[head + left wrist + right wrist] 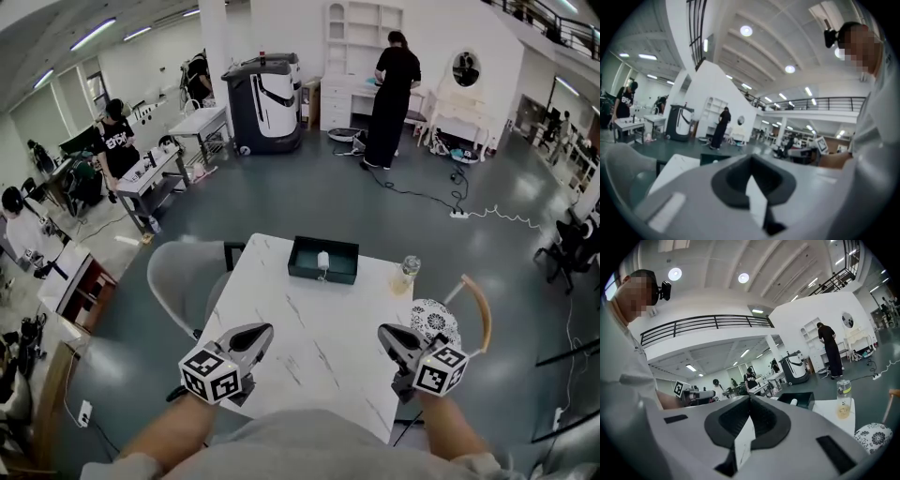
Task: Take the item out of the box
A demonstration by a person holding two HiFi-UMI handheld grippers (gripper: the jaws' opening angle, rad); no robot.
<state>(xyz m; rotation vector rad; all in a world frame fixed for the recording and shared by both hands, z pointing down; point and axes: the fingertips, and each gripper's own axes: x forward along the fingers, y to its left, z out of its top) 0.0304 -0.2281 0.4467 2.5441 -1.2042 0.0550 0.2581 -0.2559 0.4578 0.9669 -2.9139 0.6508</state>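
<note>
The small white item (322,261) stands inside the dark, shallow rectangular box (302,272), at the far edge of the white marble desk (309,361). A clear bottle (407,273) with yellowish liquid stands to the right of the box, apart from it. At the near edge both forearms reach forward, almost level. The left tongs (263,331) and the right tongs (384,331) are fully closed, holding nothing, and well apart. Smooth open marble lies between them and the box.
</note>
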